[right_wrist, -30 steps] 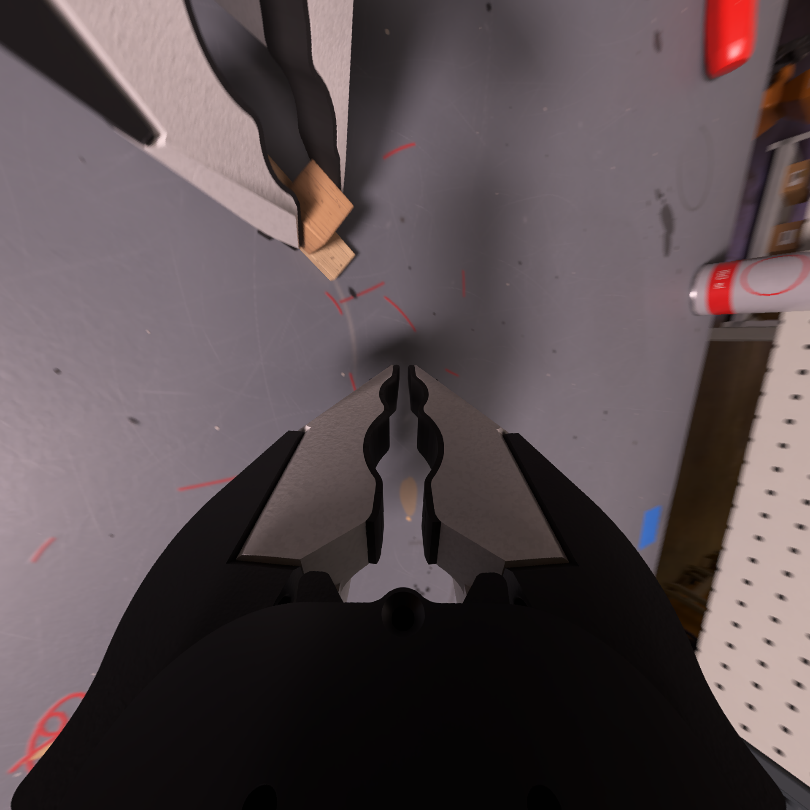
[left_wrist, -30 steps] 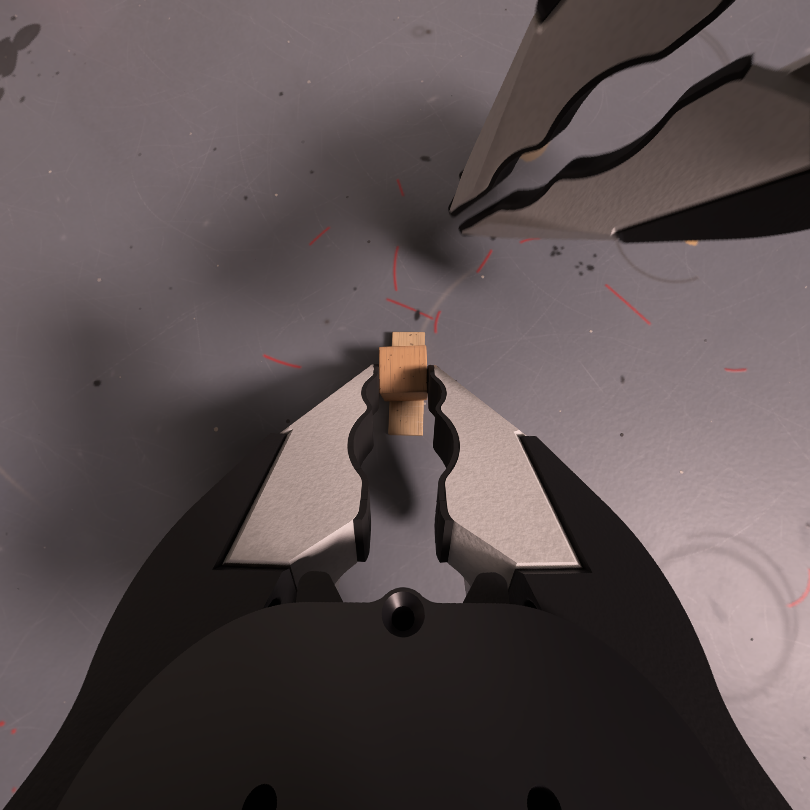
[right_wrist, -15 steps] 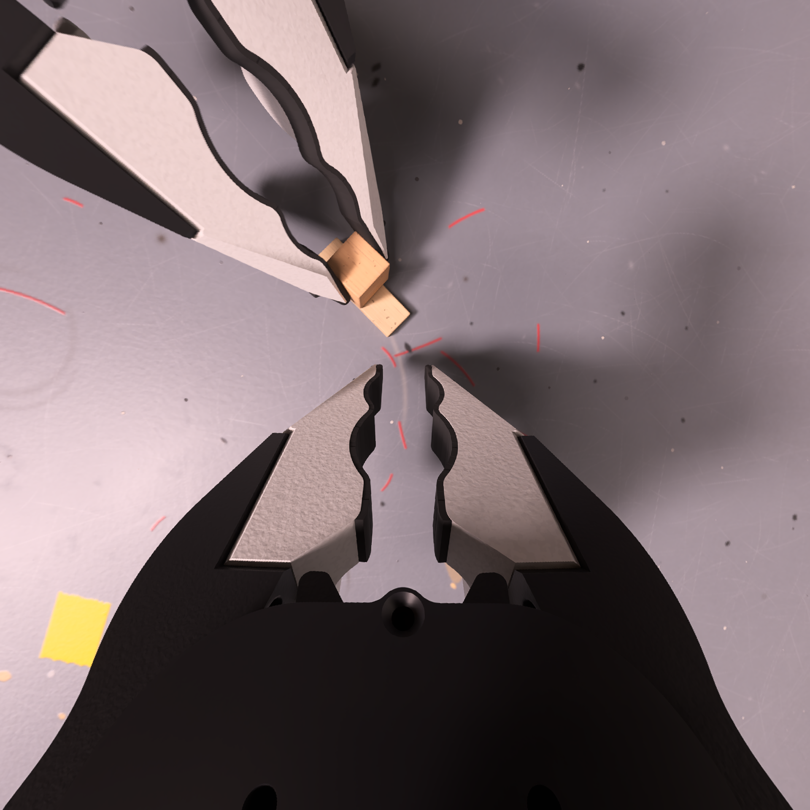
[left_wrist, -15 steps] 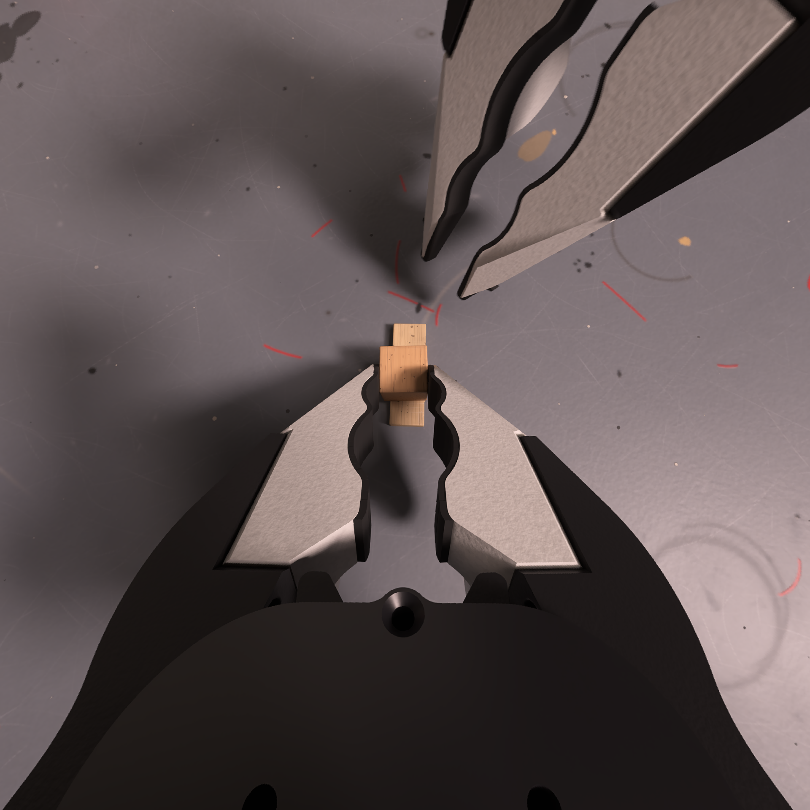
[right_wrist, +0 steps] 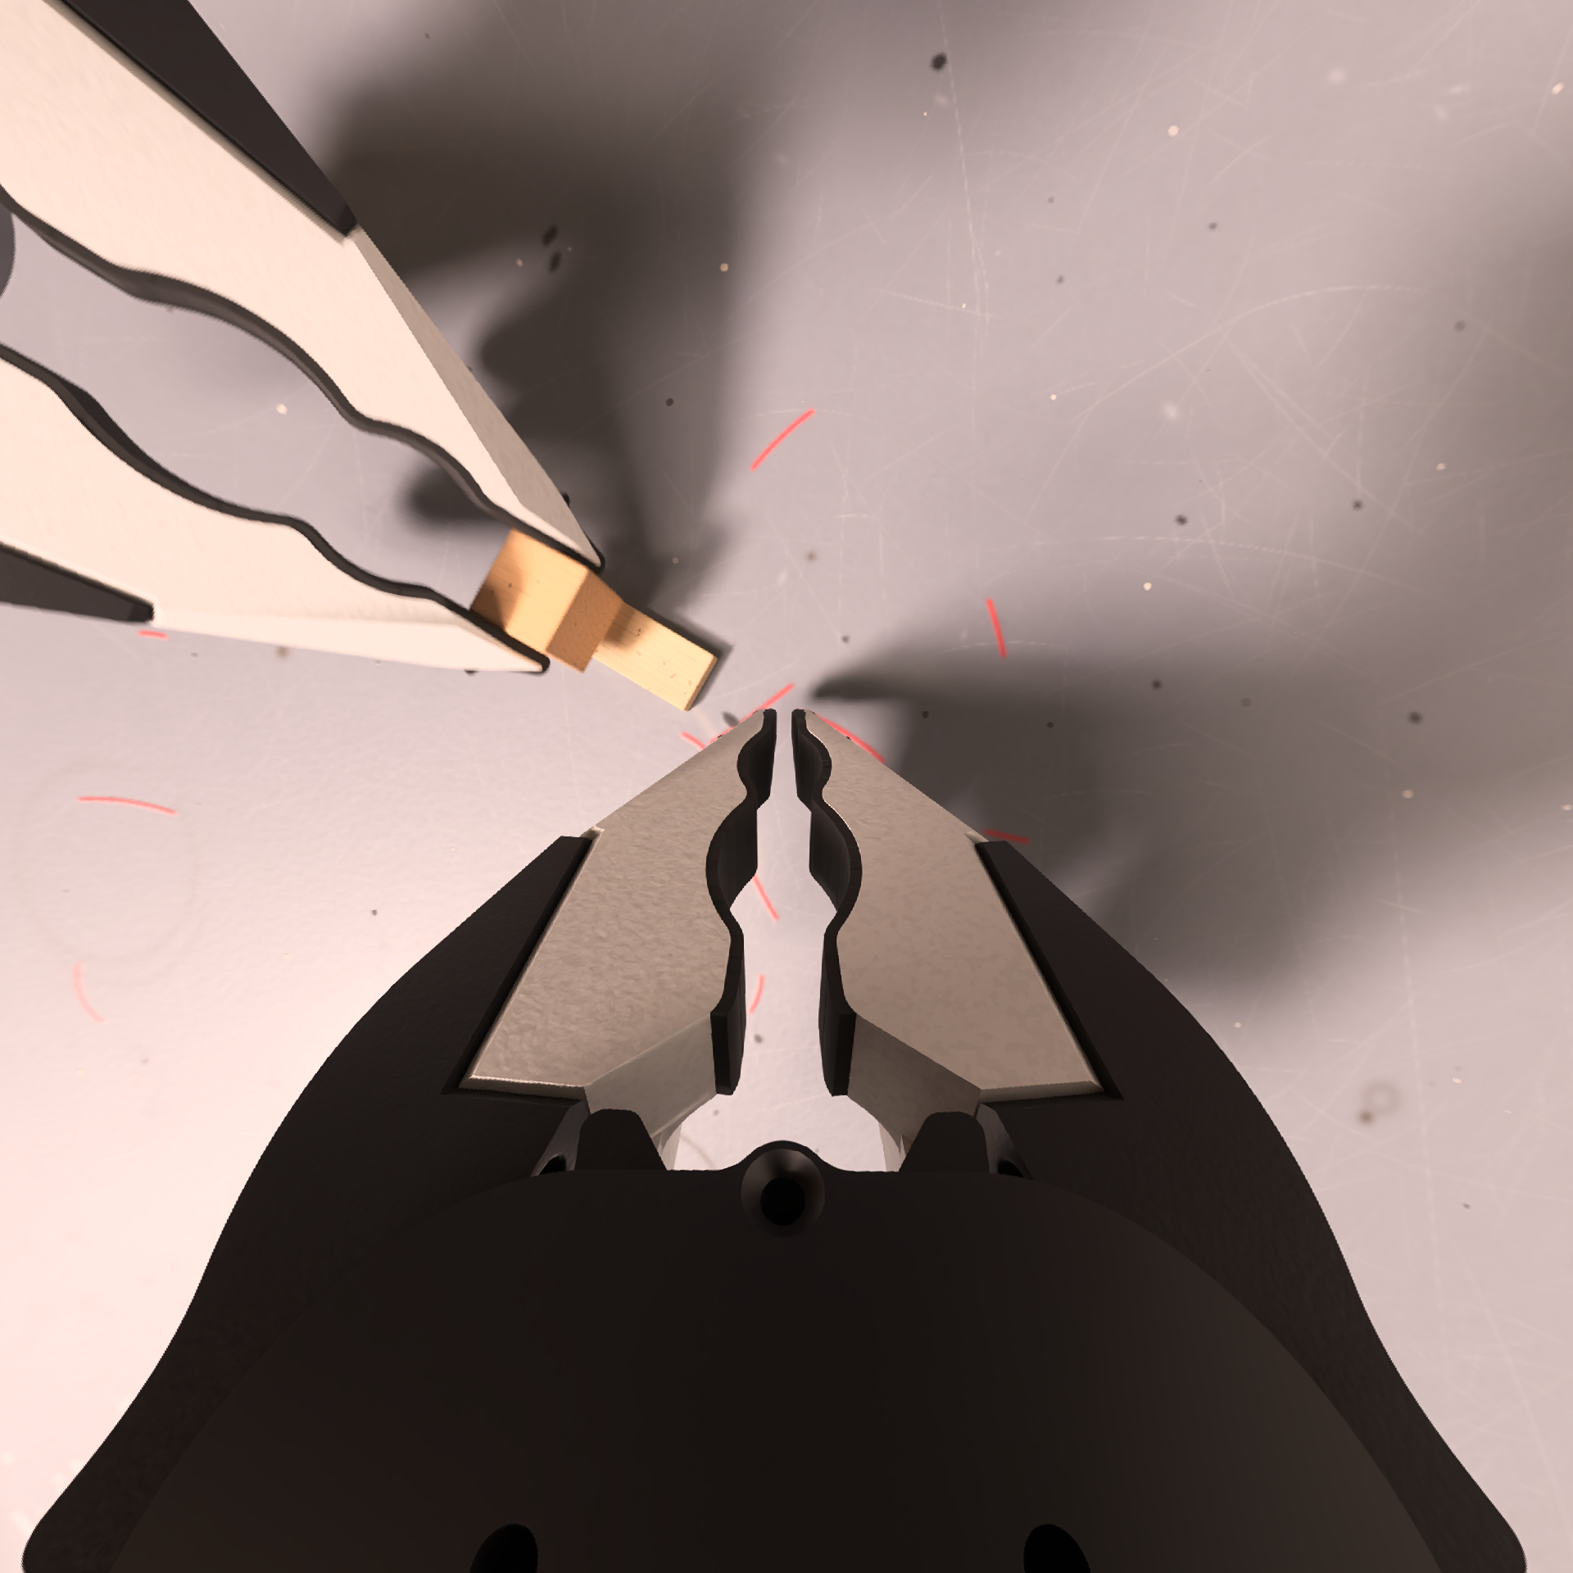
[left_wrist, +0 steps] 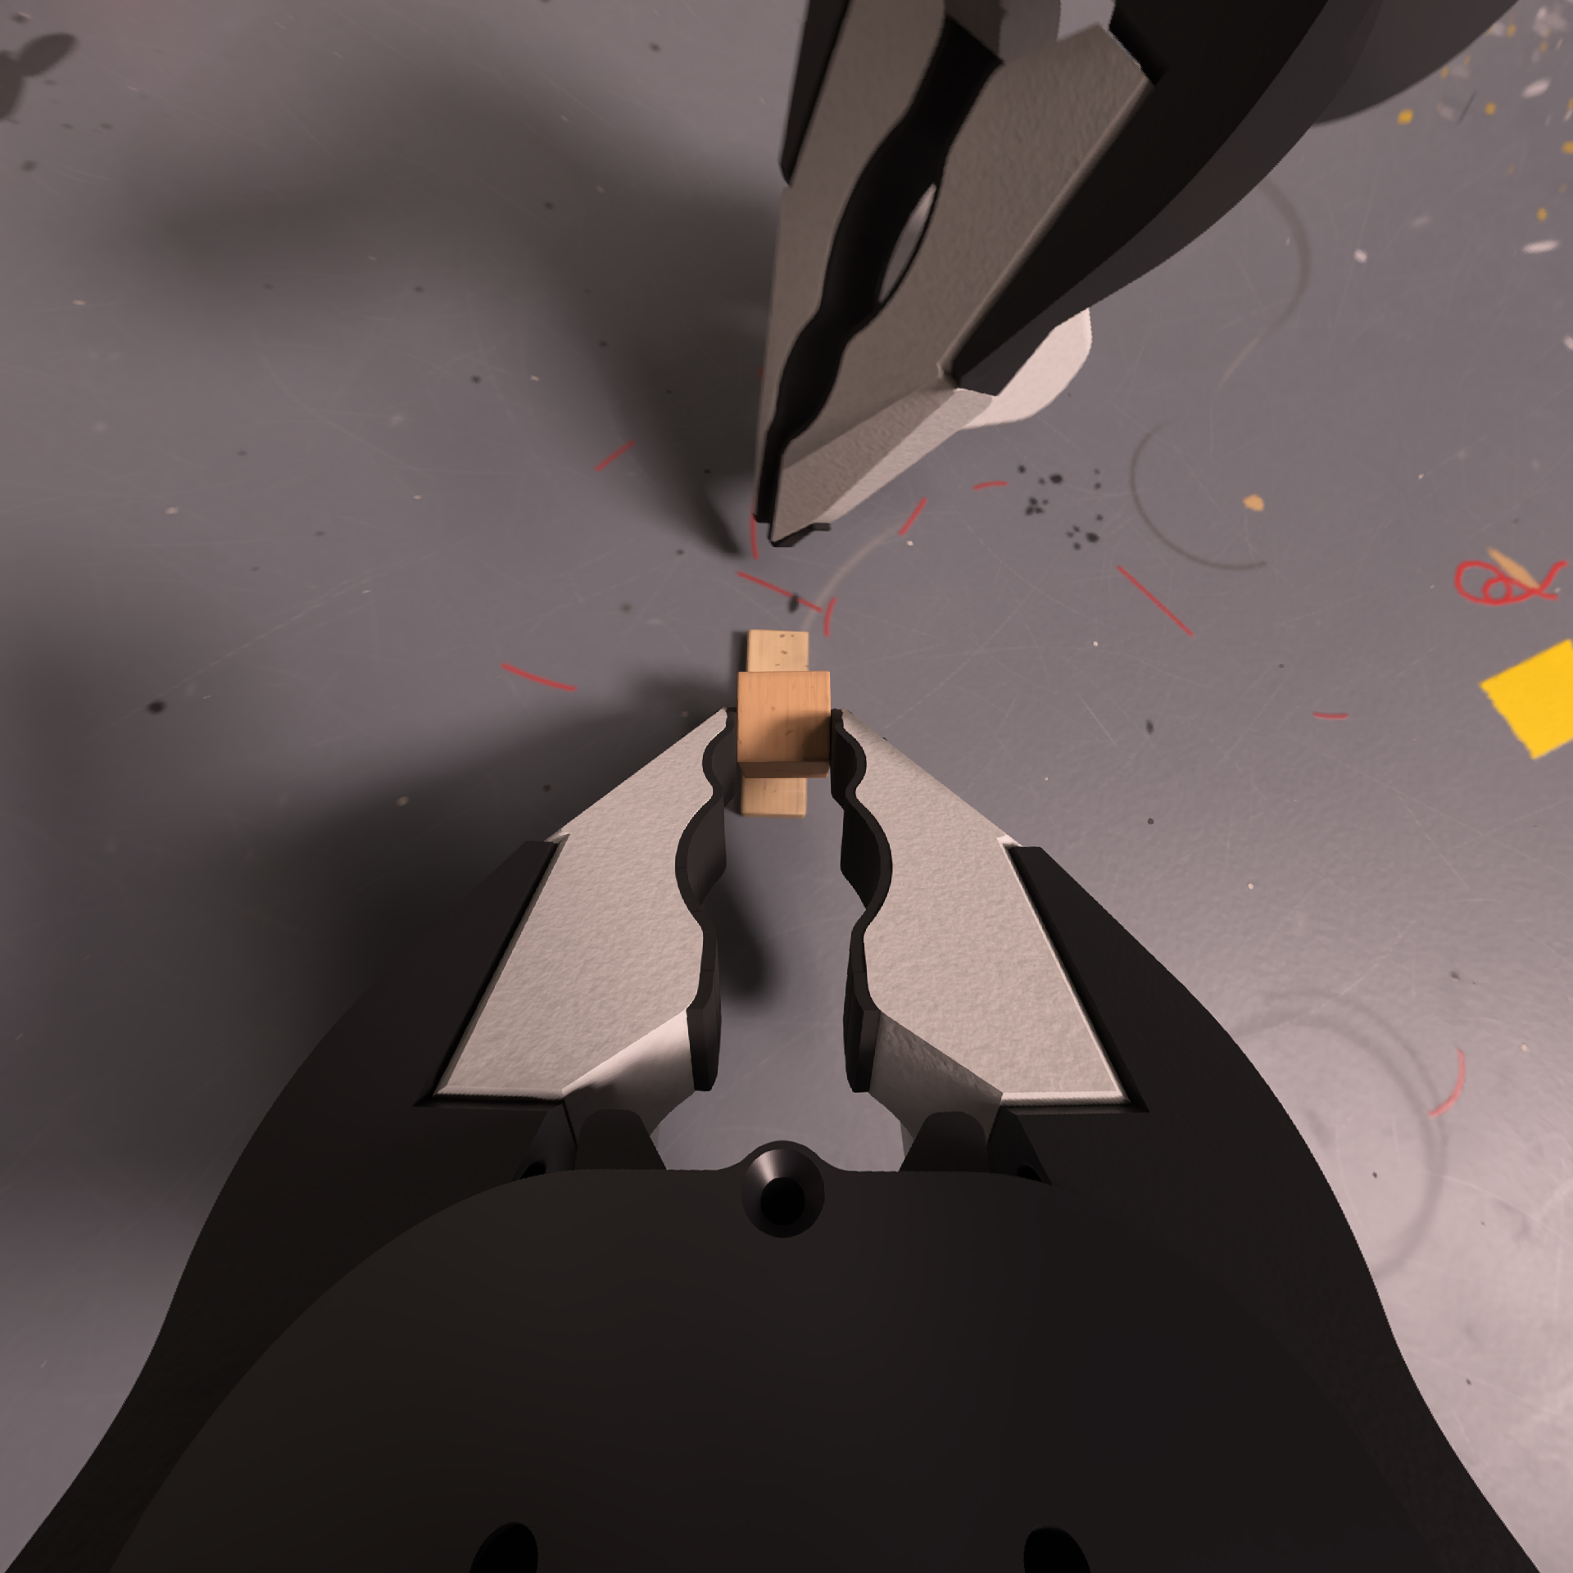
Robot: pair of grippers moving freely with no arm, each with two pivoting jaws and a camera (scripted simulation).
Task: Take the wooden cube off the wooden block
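A small tan wooden cube (left_wrist: pixel 783 723) sits over a paler flat wooden block (left_wrist: pixel 776 654) that lies on the grey table. My left gripper (left_wrist: pixel 783 736) is shut on the cube's two sides. I cannot tell whether the cube touches the block. In the right wrist view, the left gripper (right_wrist: pixel 566 613) comes in from the upper left, holding the cube (right_wrist: pixel 545 596), and the block (right_wrist: pixel 664 660) sticks out past it. My right gripper (right_wrist: pixel 785 719) is shut and empty, its tips just beyond the block's free end. It also shows in the left wrist view (left_wrist: pixel 779 532).
The grey table (left_wrist: pixel 340 596) is scuffed, with thin red marks around the block. A yellow tape patch (left_wrist: pixel 1532 698) and a red scribble (left_wrist: pixel 1507 583) lie at the right. A white rounded object (left_wrist: pixel 1038 374) shows behind the right gripper.
The right gripper swung around and came nearer the block's end, and its jaws closed from partly open. The left gripper and the cube have stayed in place.
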